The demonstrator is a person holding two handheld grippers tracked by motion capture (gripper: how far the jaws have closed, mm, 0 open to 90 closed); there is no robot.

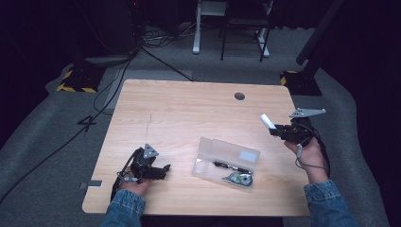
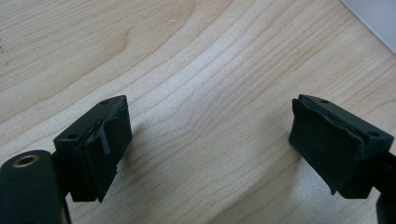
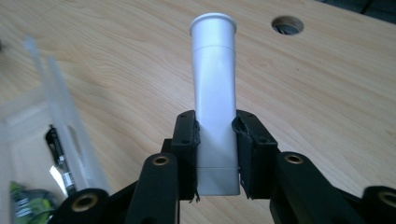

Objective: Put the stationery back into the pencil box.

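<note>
Two tongs in play. My right tongs (image 3: pixel 215 154) are clamped on a white tube (image 3: pixel 214 93), cap end pointing away from me, lifted off the bench (image 1: pixel 189 109). Clear case (image 1: pixel 227 163) sits to their left. My left tongs (image 2: pixel 210 149) gape wide, nothing between them, low over bare wood.
</note>
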